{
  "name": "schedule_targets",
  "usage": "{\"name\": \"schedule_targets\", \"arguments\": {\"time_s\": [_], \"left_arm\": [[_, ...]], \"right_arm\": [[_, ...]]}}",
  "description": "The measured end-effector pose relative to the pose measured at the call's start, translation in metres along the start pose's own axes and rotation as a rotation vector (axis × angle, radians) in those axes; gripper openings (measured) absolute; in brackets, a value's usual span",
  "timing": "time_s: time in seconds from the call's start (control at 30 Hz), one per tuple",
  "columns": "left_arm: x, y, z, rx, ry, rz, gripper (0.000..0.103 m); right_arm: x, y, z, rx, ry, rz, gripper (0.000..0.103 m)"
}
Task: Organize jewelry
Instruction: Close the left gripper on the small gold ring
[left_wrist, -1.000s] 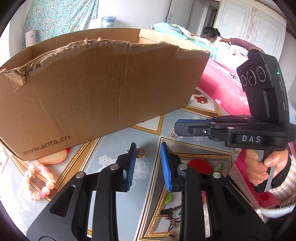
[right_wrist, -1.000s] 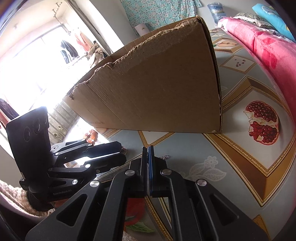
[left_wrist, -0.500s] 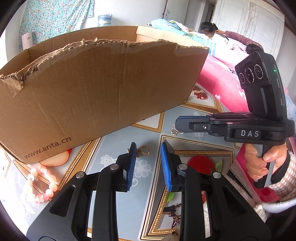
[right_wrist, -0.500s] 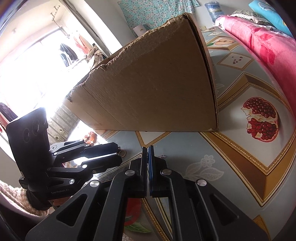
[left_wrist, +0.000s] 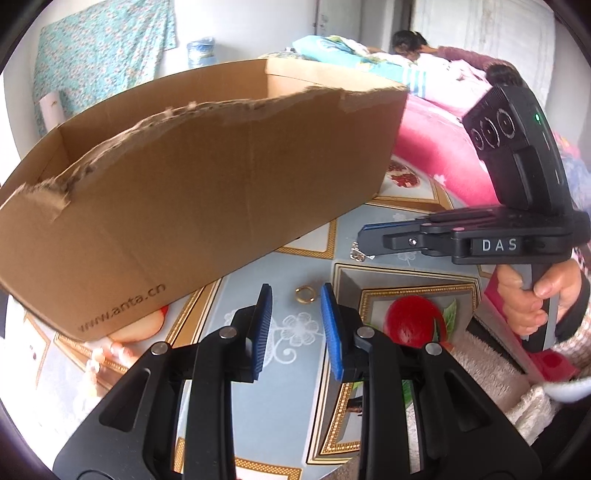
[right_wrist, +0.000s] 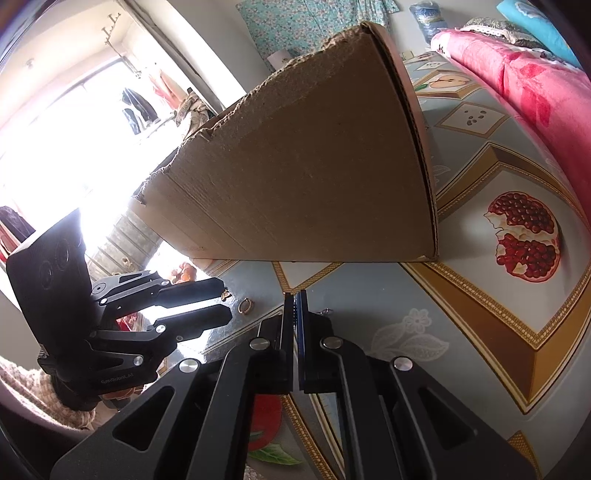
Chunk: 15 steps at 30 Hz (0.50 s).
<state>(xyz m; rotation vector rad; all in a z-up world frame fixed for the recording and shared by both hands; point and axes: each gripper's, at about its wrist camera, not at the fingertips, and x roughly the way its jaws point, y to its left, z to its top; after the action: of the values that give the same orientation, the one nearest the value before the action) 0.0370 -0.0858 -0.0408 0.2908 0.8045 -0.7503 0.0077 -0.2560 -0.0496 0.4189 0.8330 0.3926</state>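
A small gold ring lies on the fruit-print tablecloth, just beyond the tips of my left gripper. That gripper is open, with nothing between its blue pads. From the right wrist view the ring sits just past the left gripper. My right gripper is shut and hovers low over the cloth; it also shows at the right. A tiny silver piece sits at its tip; I cannot tell if it is pinched. Pink beads lie near the box.
A large torn cardboard box stands close behind the jewelry and fills the far side. A bed with a pink blanket runs along the right, with a person at its far end. A hand holds the right gripper's handle.
The left wrist view has rolled, so the box now looks tilted. The gold ring has shifted from beside the left pad to between the fingertips. The right gripper has hardly moved.
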Motion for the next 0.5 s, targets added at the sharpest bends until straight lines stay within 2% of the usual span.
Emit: {"name": "schedule_targets", "arguments": {"time_s": [0.3,0.5], "left_arm": [[0.013,-0.001,0.008,0.146,0.064,-0.049,0.026],[0.016,0.002,0.011,0.198,0.077,-0.102,0.022]], "right_arm": [[-0.002,-0.004,0.004,0.016,-0.001,0.028,0.002],[-0.003,-0.012,0.006,0.042,-0.007,0.062,0.002]]}}
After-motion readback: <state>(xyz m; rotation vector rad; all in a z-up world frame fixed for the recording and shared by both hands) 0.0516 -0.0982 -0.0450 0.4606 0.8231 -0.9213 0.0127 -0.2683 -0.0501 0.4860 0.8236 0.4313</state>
